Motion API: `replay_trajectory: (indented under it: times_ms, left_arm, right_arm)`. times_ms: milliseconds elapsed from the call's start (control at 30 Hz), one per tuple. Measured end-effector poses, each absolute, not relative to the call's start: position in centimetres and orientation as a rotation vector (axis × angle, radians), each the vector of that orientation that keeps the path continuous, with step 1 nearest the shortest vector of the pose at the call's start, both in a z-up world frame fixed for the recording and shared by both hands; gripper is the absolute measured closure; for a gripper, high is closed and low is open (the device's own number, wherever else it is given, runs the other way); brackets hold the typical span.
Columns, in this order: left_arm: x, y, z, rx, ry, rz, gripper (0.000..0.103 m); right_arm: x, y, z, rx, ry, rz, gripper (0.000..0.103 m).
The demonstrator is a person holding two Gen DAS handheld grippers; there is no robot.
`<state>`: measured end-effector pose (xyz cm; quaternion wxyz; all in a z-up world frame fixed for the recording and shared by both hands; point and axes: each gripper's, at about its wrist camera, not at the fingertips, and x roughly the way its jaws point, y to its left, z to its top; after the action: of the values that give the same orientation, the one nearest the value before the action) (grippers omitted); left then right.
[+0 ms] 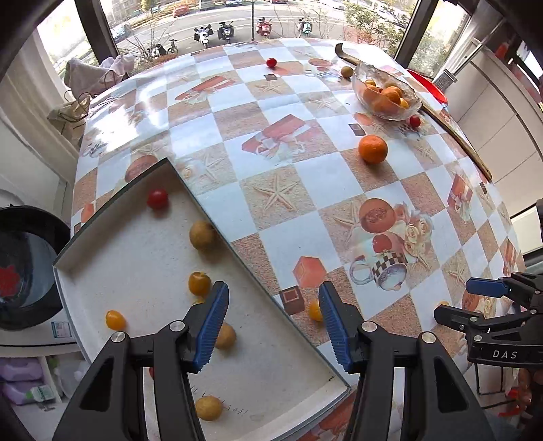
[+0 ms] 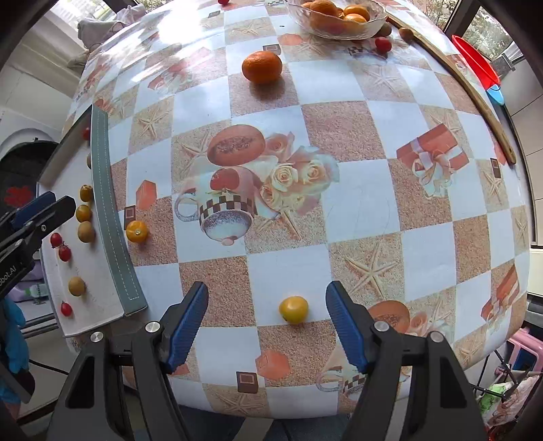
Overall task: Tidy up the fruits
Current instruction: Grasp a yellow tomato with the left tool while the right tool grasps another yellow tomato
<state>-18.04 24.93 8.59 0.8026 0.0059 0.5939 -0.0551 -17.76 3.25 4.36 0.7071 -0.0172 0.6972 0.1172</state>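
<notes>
My left gripper (image 1: pixel 273 322) hangs open over the near rim of a white tray (image 1: pixel 135 264), with nothing between its blue pads. In the tray lie a red cherry tomato (image 1: pixel 157 198), a yellow tomato (image 1: pixel 199 283) and brown round fruits (image 1: pixel 202 235). A small orange-yellow fruit (image 1: pixel 315 310) lies on the tablecloth beside the right-hand finger. My right gripper (image 2: pixel 268 322) points down at the table and is open. A yellow tomato (image 2: pixel 293 309) rests on the cloth below the gap, touching neither pad. Another yellow tomato (image 2: pixel 136 231) lies against the tray's grey rim (image 2: pixel 112 220).
A mandarin (image 2: pixel 262 66) sits loose on the checked tablecloth. Beyond it stands a glass bowl (image 2: pixel 373 23) holding oranges, with a red cherry tomato (image 2: pixel 382 44) beside it. A wooden strip (image 2: pixel 482 112) runs along the table's right edge. Windows lie behind the far edge.
</notes>
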Motion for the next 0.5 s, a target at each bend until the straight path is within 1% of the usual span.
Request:
replay_trajectory:
  times_ms: [200,400,500]
  left_arm:
    - [-17.4,19.5,5.8,0.211,1.326,-0.225,0.046]
    - [-17.1,17.5,2.8,0.318,1.412,-0.239,0.046]
    - [-17.0,17.5,2.1,0.321,1.443,-0.226,0.046]
  right_arm:
    - [-18.4,2.1,3.3,-0.041,1.559,0.247,0.028]
    - [-18.8,2.6,2.1,-0.068,1.569,0.254,0.028]
    - [-19.1,2.8,1.5,-0.071,1.579,0.259,0.033]
